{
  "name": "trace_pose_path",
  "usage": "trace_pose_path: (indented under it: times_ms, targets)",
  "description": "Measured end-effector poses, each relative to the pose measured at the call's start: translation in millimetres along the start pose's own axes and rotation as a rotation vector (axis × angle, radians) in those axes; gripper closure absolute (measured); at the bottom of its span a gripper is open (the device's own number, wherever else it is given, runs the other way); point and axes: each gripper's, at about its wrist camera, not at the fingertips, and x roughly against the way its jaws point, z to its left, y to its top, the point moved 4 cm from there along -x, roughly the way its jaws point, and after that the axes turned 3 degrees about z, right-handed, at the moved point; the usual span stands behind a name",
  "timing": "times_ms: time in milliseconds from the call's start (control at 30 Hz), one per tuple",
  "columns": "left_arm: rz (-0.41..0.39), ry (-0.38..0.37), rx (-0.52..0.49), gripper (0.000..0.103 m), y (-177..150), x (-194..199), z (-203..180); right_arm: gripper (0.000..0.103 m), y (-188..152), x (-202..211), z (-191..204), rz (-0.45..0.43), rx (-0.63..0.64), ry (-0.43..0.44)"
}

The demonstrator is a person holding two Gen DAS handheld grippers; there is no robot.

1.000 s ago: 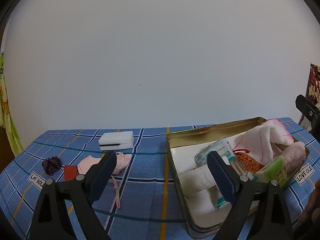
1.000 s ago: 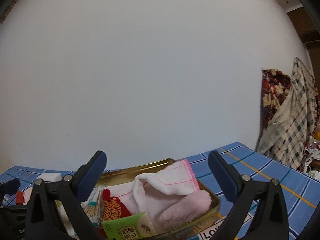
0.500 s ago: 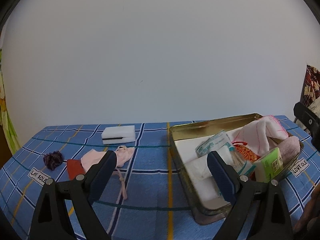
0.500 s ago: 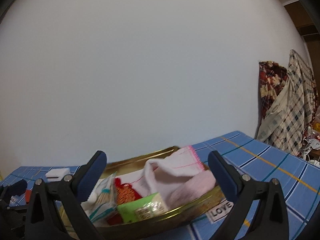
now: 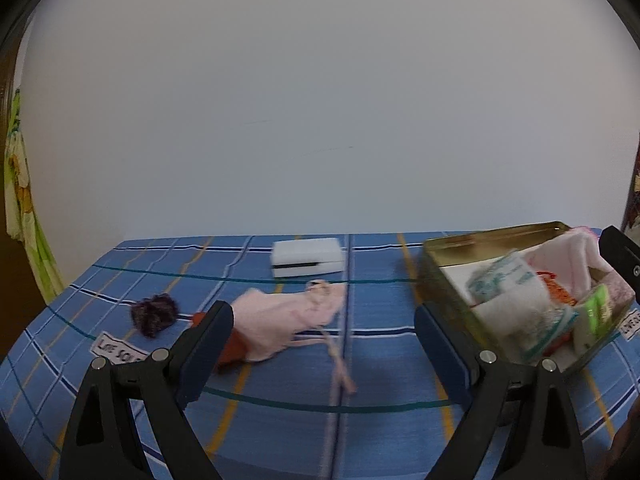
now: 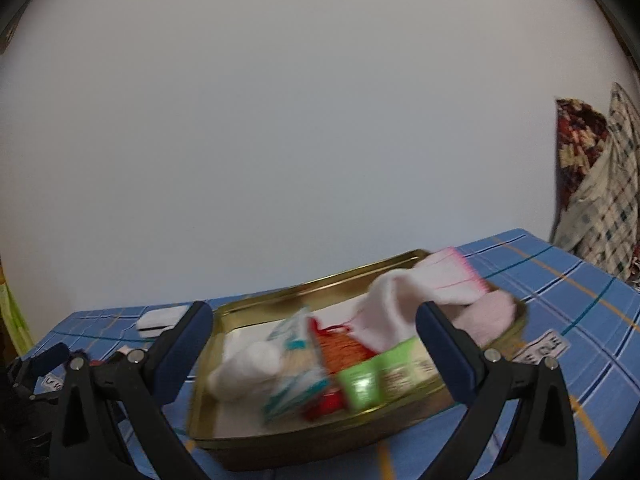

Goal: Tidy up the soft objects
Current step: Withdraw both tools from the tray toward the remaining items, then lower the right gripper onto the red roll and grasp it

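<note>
Progress est.: roughly 2/3 done, judging by layout. Gold tin [image 6: 320, 286] already holds several soft items: white/pink towel [image 6: 424, 286], pink fuzzy piece [image 6: 490, 316], white roll [image 6: 248, 368], red-orange pouch [image 6: 340, 350], green tissue pack [image 6: 384, 378], teal-print packet [image 6: 296, 384]. Tin sits on blue plaid cloth [image 5: 280, 432], right side of table.

Left to do, all lying loose on cloth, well apart from tin: pink drawstring garment [image 5: 288, 318], partly over a red item [image 5: 234, 350]; dark purple scrunchie [image 5: 154, 314] near left edge; white sponge block [image 5: 307, 258] toward back wall.

Left gripper [image 5: 322, 354]: fingers wide apart, nothing between, aimed at cloth just beside pink garment. Right gripper [image 6: 314, 354]: fingers wide apart, empty, facing tin.

Writing: cloth patch [image 5: 116, 350] reads "L?E SOL…", partly hidden. Second patch [image 6: 540, 346] near tin too blurred. Tissue pack print unreadable (motion blur).
</note>
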Motion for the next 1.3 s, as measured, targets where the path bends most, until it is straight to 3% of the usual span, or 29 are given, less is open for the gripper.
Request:
trace_pose_path:
  times_ms: [467, 833, 933, 1067, 1133, 1300]
  targets:
    - [0.032, 0.079, 0.062, 0.01, -1.0, -17.3, 76.4, 0.0, -19.1, -24.5, 97.7, 0.07, 0.062, 0.131]
    - [0.091, 0.164, 0.131, 0.01, -1.7, -45.2, 155.7, 0.001, -40.8, -56.7, 166.9, 0.225, 0.136, 0.232]
    - [0.109, 0.207, 0.169, 0.01, -2.2, -54.8, 181.7, 0.008, -47.8, -65.6, 185.1, 0.277, 0.155, 0.279]
    - [0.128, 0.266, 0.202, 0.01, -1.9, -63.9, 212.7, 0.026, -61.4, -79.6, 213.9, 0.37, 0.226, 0.34]
    - [0.14, 0.29, 0.222, 0.01, -2.3, -68.7, 227.2, 0.027, -68.3, -87.4, 227.2, 0.421, 0.24, 0.382]
    - [0.161, 0.29, 0.287, 0.01, -6.4, -75.9, 253.7, 0.042, -83.7, -108.0, 256.0, 0.527, 0.261, 0.47]
